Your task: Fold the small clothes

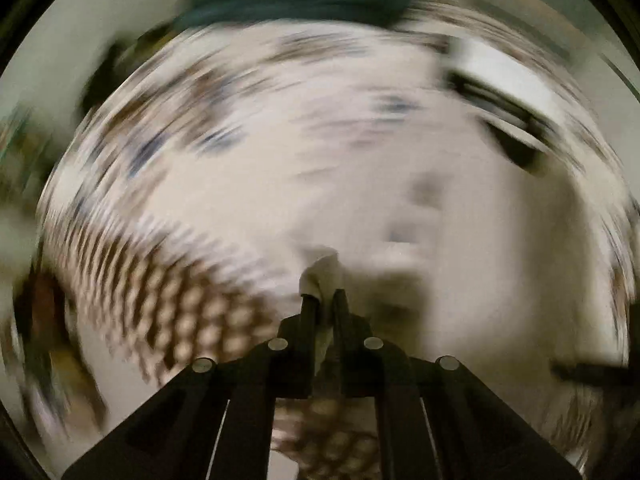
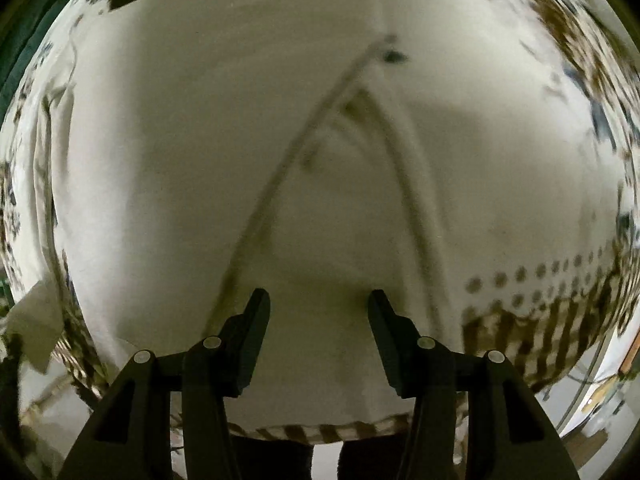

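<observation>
White garment (image 2: 304, 208): plain, seamed, spread on patterned cloth (image 2: 532, 320). Left gripper (image 1: 323, 294) pinches its bunched corner; right gripper (image 2: 318, 300) wide open, empty.

The right gripper (image 2: 318, 300) is held open above a white garment (image 2: 192, 152); a seam, possibly, is seen at centre.

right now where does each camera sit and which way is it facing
Left wrist: sits on the left gripper, looking along its fingers, which are shut on a fold of the white garment; the patterned cloth beyond is motion-blurred.
Right wrist: sits on the right gripper, looking closely down on the white garment; its fingers stand open above it.
Shared: both show the white garment on the patterned cloth, and only gripper fingers, no hands.
</observation>
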Available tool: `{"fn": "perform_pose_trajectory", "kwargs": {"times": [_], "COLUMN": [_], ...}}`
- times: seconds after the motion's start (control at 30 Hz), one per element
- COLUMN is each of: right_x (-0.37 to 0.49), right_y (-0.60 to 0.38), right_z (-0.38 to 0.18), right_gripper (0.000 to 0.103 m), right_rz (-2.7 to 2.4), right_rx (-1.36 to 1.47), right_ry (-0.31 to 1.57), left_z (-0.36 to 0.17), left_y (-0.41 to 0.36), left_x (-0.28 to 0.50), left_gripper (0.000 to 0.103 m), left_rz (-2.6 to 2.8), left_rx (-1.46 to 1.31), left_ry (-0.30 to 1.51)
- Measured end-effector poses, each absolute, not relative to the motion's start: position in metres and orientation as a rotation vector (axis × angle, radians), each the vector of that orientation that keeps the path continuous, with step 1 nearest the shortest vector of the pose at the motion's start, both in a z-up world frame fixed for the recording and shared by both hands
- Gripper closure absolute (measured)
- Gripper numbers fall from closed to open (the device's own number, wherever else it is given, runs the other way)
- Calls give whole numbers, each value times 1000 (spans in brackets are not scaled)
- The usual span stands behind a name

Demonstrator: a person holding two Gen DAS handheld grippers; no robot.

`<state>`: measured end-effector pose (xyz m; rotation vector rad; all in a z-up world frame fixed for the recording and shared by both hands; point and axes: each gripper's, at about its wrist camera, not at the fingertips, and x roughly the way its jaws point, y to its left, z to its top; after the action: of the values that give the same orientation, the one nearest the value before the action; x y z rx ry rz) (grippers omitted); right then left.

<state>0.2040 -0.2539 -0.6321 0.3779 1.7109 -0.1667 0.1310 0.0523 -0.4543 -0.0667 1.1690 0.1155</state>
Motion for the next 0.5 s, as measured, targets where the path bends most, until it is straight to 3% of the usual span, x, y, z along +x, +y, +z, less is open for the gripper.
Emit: {"fn": "perform_pose_trajectory", "kwargs": {"times": [0.17,0.33,0.5], "right_x": [185,135,88], "right_y": [-308,-372,-417], "right_z": [-626,-620,-611], "right_gripper": [50,50,50], "right_rz": [-232,-306,-334], "right_rx": [417,447,485], "right_ry": [1701,1705,1699], "left_z": [-455,-493,-526], "left_y": [-80,-172,-199], "left_x": [124,101,95], "left_gripper": [97,97,93], "left_rz": [-247,-428,-447], "left_rx": [101,174,205], "left_ry": [1169,1233,1314]}}
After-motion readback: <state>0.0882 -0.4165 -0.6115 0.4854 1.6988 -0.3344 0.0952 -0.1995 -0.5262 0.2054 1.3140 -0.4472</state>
